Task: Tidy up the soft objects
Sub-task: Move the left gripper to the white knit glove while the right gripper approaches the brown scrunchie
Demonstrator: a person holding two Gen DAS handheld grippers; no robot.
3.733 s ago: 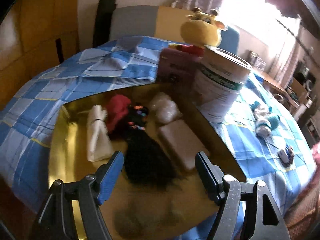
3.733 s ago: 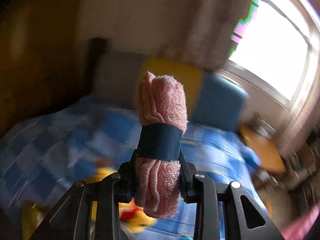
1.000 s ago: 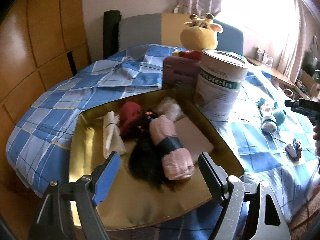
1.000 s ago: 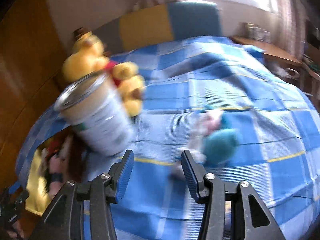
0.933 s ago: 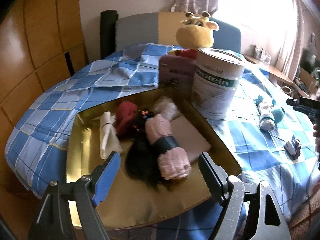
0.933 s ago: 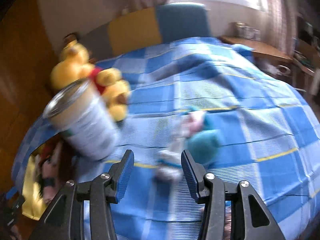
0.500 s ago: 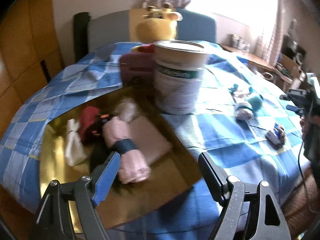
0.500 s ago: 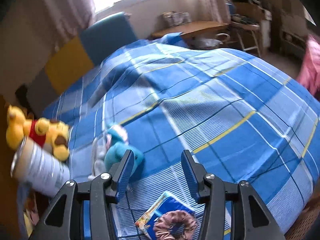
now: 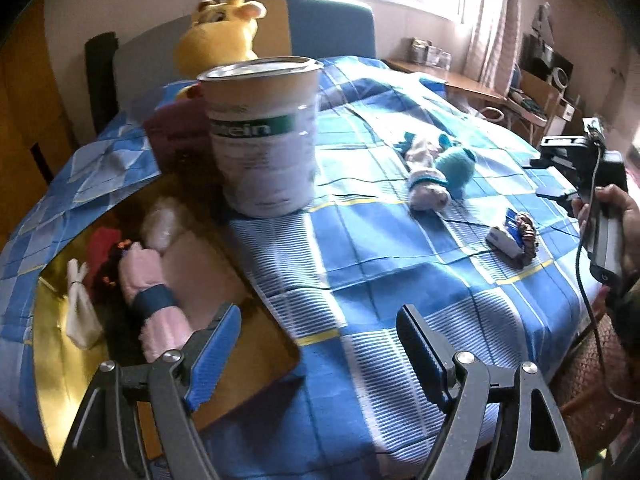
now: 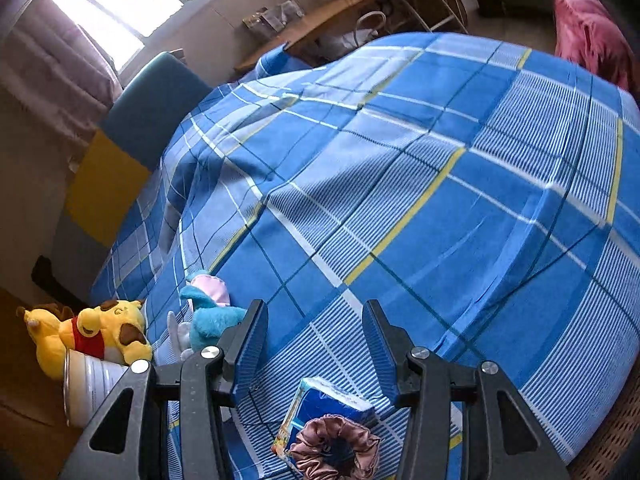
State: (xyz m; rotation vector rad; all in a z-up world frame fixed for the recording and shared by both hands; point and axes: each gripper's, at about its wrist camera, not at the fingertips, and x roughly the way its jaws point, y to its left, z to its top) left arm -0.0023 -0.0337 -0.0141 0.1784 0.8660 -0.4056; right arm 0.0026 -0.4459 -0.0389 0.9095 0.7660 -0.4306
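Our right gripper (image 10: 314, 340) has its jaws apart with nothing between them, tilted down over the brown satin scrunchie (image 10: 334, 450), which rests on a small blue tissue pack (image 10: 320, 408) on the blue checked bedspread (image 10: 440, 184). We judge the scrunchie to be the next soft thing to collect, which is why we hover just above it. Our left gripper (image 9: 320, 348) also stands wide and empty, held over the near corner of the gold tray (image 9: 248, 364), probably just waiting out of the way. Inside the tray lie the pink rolled towel (image 9: 154, 300) with its dark band, a small white cloth bundle (image 9: 82, 312), something red and a dark fuzzy item. The big tin (image 9: 264, 136) stands just beside the tray, and the teal plush toy (image 9: 440, 168) lies further out on the bedspread, well apart from it.

A few seconds ago our right gripper was clamped on that pink towel in mid-air; it now lies in the tray, and the right gripper has swung over to the scrunchie. Our left view has shifted rightward across the bed.
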